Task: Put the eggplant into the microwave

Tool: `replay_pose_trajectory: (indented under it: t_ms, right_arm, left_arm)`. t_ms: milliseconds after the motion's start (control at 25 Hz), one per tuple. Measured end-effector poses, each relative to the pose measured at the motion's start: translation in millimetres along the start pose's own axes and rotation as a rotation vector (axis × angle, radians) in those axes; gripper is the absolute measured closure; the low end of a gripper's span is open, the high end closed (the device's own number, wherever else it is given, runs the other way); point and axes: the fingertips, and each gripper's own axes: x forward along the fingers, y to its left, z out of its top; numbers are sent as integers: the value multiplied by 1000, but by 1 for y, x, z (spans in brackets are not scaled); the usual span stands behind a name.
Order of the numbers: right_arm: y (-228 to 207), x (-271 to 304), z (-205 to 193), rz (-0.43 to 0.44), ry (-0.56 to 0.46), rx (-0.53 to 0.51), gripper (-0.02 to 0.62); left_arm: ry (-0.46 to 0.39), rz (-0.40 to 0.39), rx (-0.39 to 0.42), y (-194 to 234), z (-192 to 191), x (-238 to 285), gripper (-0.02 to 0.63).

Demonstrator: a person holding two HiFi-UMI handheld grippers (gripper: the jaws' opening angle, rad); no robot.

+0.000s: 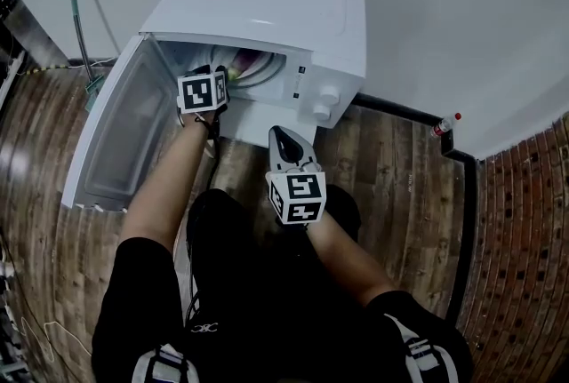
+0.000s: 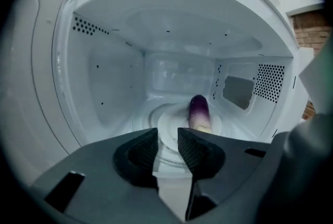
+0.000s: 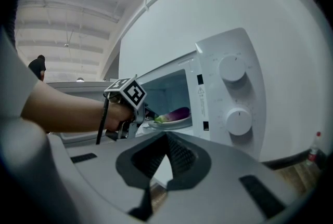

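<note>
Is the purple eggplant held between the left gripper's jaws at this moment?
No, the purple eggplant lies on the round white plate inside the white microwave, beyond the open, empty jaws of the left gripper.

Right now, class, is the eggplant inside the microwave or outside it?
Inside. The eggplant lies on the plate within the microwave, whose door stands open.

One microwave (image 1: 267, 17); one eggplant (image 2: 198, 108); one plate (image 2: 169, 123); two hand-held grippers (image 2: 167, 140) (image 3: 165, 147); two knobs (image 3: 232, 68) (image 3: 239, 120); one bottle (image 1: 443, 126).

Industrial hall: high strip-lit ceiling (image 3: 62, 10)
</note>
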Motion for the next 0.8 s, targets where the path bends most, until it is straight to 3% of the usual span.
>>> replay_pose_trajectory:
  t_ms: [120, 160, 200, 440, 560, 680, 800]
  right_arm:
    - [3, 3, 4, 5, -13, 4, 584]
    - [4, 5, 6, 7, -19, 7, 584]
    - [5, 7, 8, 10, -25, 8, 584]
    - [20, 23, 26, 34, -73, -1, 584]
    - [27, 44, 37, 50, -83, -1, 584]
    - [34, 54, 66, 54, -89, -24, 584]
    - [44, 43, 122, 57, -68, 15, 584]
  left_arm:
    - [-79, 13, 31, 2, 13, -21, 517]
    - [-113, 10, 33, 2, 18, -31, 591]
    - [-144, 3, 32, 2, 20, -42, 606]
    - [-198, -84, -33, -10, -8, -102, 607]
    - [-209, -103, -6, -14, -15, -113, 607]
    - [-226, -122, 13, -22, 4, -131, 607]
    - [-223, -137, -16, -32, 48, -167, 607]
